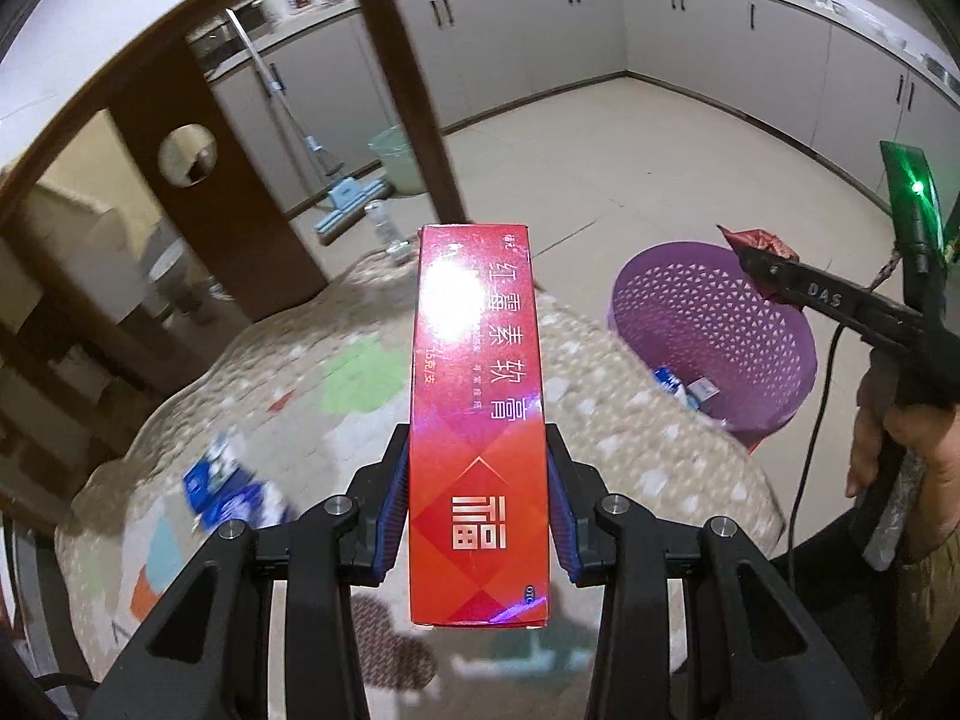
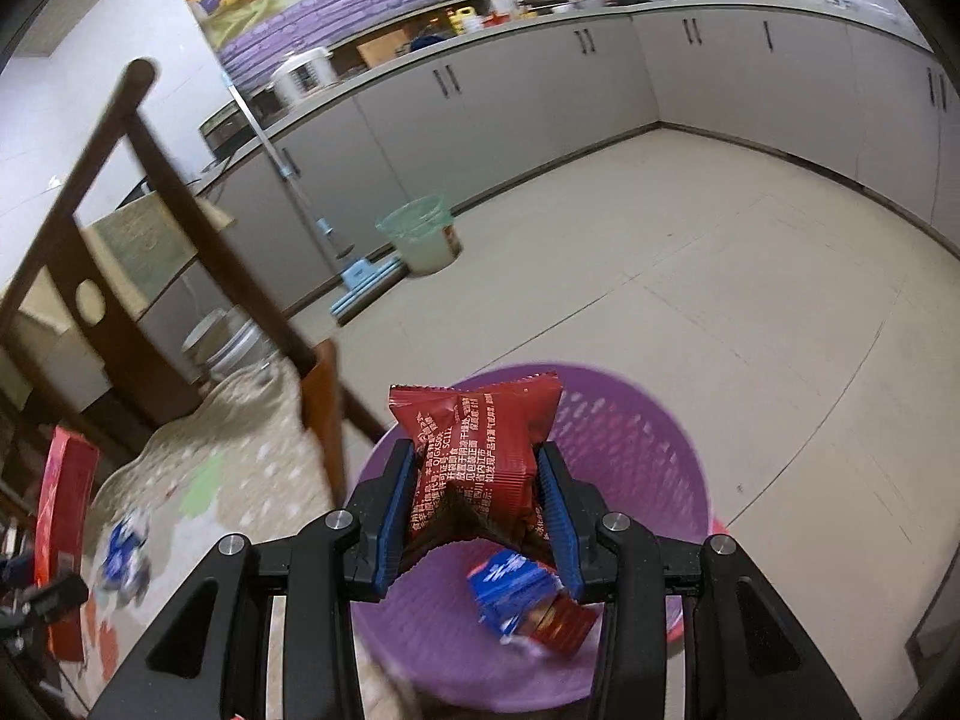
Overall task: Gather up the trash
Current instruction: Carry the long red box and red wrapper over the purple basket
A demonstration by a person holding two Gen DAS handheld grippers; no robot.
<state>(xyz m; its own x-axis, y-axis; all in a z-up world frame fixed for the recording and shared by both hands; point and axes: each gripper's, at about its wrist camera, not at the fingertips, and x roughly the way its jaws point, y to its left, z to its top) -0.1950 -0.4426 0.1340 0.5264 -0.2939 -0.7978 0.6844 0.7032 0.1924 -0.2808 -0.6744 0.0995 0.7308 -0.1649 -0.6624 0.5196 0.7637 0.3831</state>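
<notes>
My left gripper is shut on a long red box with Chinese print, held above the cloth-covered table. My right gripper is shut on a dark red snack wrapper, held right over the purple basket. In the left wrist view the right gripper with the wrapper hangs over the basket's far rim. The basket holds blue and red wrappers. A blue-and-white wrapper lies on the table at left. The red box also shows in the right wrist view.
A dark wooden chair stands behind the table. On the tiled floor stand a green bin and a mop against grey kitchen cabinets. A plastic bottle stands at the table's far edge.
</notes>
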